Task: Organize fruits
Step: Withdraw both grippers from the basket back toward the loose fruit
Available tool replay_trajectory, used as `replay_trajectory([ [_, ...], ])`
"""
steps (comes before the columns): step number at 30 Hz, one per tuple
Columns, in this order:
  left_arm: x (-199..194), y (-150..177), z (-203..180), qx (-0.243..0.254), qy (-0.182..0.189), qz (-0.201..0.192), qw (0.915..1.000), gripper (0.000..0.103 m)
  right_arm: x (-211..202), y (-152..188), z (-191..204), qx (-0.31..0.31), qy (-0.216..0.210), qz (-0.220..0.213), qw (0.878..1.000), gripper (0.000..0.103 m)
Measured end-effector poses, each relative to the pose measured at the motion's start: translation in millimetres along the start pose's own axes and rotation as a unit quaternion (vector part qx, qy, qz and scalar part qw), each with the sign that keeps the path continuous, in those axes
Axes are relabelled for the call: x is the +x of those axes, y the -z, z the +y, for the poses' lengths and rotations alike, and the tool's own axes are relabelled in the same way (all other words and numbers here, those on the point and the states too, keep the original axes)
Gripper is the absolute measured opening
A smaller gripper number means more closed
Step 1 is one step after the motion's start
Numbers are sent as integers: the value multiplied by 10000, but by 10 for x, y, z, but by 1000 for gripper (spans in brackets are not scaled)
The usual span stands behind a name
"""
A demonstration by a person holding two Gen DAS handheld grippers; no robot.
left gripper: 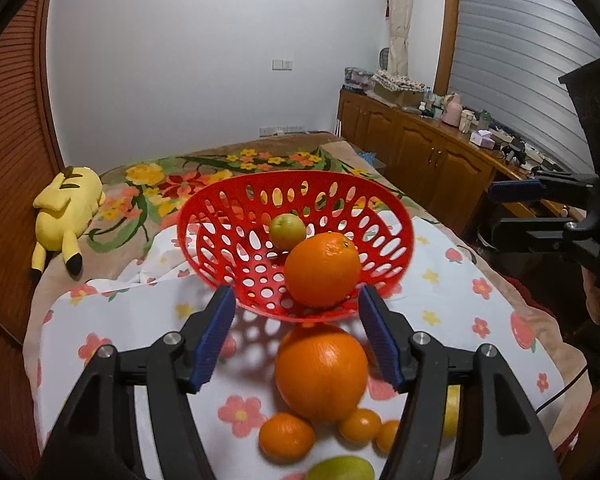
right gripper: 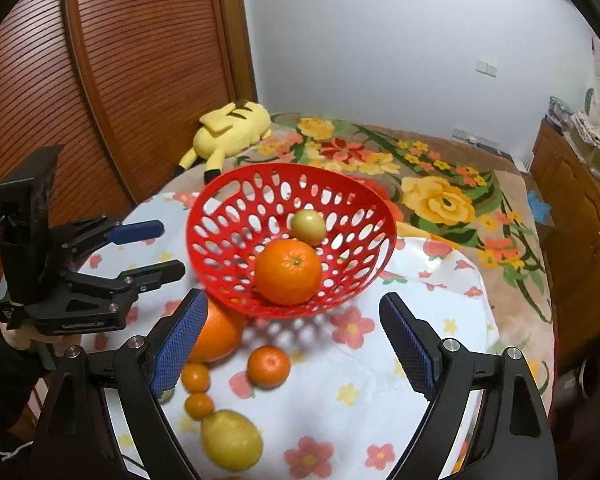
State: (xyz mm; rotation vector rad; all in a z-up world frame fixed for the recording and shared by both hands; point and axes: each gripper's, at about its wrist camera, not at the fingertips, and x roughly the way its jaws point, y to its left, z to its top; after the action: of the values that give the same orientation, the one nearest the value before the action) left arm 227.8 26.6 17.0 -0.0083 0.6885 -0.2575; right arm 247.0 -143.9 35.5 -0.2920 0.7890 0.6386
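A red perforated basket (left gripper: 220, 216) (right gripper: 220, 208) stands on the floral cloth and holds a large orange (left gripper: 322, 269) (right gripper: 288, 272) and a small green fruit (left gripper: 287, 231) (right gripper: 308, 227). In front of it lie a second large orange (left gripper: 321, 372) (right gripper: 220, 332), three small tangerines (left gripper: 287, 436) (right gripper: 269, 365), a yellow lemon (right gripper: 232, 438) and a green fruit (left gripper: 342, 470). My left gripper (left gripper: 298, 312) is open, its fingers either side of the loose large orange. My right gripper (right gripper: 294, 320) is open and empty above the cloth.
A yellow plush toy (left gripper: 66, 210) (right gripper: 230, 128) lies behind the basket by the wooden wardrobe (right gripper: 120, 60). A wooden cabinet (left gripper: 420, 148) with clutter runs along the right. The white floral cloth (right gripper: 360, 400) covers the bed's near part.
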Motion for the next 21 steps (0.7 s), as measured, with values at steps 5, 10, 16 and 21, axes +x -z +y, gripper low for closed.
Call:
replay_trajectory([
  [5,-233,153,-65,-4,19,-129,9999,69,-217,195,141,41,33,-152,9999,89],
  [10,-410,351,-154,20,59,-171,9998,69,-367,464,253,163,35,-251,9995,89],
  [16,-569,512,-284,73,62,-189,9998,70,-485,797,307,381,40,-306,9988,89],
  [21,-673,616,-334,67,64,-221,9997,72,-532,1032,351,457,121,-295,9984,89],
])
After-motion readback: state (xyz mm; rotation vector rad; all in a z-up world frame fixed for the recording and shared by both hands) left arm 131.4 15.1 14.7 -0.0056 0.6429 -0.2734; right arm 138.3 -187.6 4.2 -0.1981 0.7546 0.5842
